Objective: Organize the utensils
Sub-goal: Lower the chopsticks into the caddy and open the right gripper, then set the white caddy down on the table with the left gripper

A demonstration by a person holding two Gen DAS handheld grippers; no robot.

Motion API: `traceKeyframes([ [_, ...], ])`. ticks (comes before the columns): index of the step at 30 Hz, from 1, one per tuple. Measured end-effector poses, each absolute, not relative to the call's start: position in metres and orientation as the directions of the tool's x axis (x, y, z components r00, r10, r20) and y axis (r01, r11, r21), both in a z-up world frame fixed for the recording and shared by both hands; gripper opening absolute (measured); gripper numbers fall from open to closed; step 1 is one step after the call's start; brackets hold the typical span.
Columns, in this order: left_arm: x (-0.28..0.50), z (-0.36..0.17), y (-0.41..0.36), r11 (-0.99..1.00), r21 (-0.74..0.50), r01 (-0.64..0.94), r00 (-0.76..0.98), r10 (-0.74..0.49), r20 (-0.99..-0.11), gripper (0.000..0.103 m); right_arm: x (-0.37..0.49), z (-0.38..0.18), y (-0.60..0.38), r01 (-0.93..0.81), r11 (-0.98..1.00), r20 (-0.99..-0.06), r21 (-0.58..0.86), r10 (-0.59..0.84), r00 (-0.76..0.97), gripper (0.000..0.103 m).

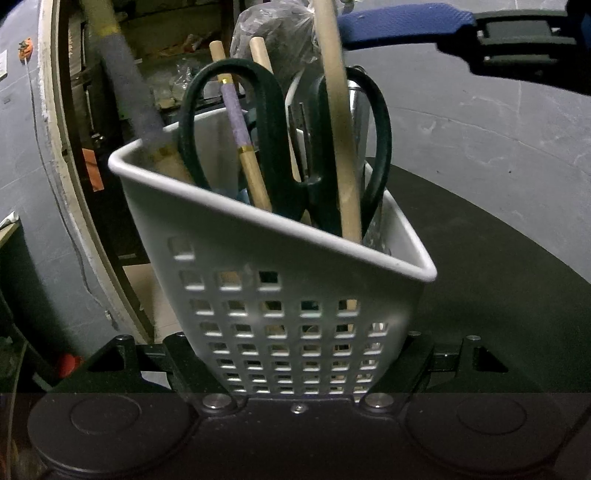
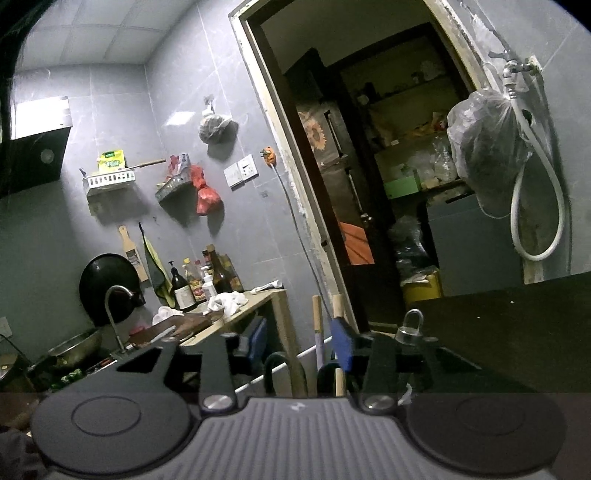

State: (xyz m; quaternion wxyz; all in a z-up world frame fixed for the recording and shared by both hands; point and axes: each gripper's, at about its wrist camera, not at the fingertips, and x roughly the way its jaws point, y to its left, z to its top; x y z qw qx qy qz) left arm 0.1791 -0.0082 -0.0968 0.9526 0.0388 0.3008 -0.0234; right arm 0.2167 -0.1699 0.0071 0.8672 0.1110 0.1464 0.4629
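A white perforated utensil holder fills the left wrist view, tilted, held between the fingers of my left gripper. It holds black-handled scissors, several wooden chopsticks, some with purple bands, and a metal utensil. My right gripper shows at the top right of the left wrist view, blue pad beside the chopstick tops. In the right wrist view my right gripper is open above the holder's rim, with chopstick tips and scissor loops between its fingers.
A dark table lies under and right of the holder. An open doorway leads to a cluttered storeroom. A hose and plastic bag hang on the right wall. A counter with bottles and a sink stands at the left.
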Motion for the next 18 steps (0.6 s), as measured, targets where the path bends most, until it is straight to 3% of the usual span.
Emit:
traceKeyframes([
  [14,0.181,-0.095,0.001,0.994,0.039,0.102,0.810,-0.060,-0.583,0.078,0.194,0.026,-0.186,-0.684,0.672,-0.189,0.284,0.738,0.647,0.098],
  [18,0.182,-0.096,0.004,0.994,0.029,0.104,0.809,-0.068,-0.583,0.078,0.186,0.033,-0.190,-0.640,0.722,-0.201,0.263,0.690,0.695,0.103],
])
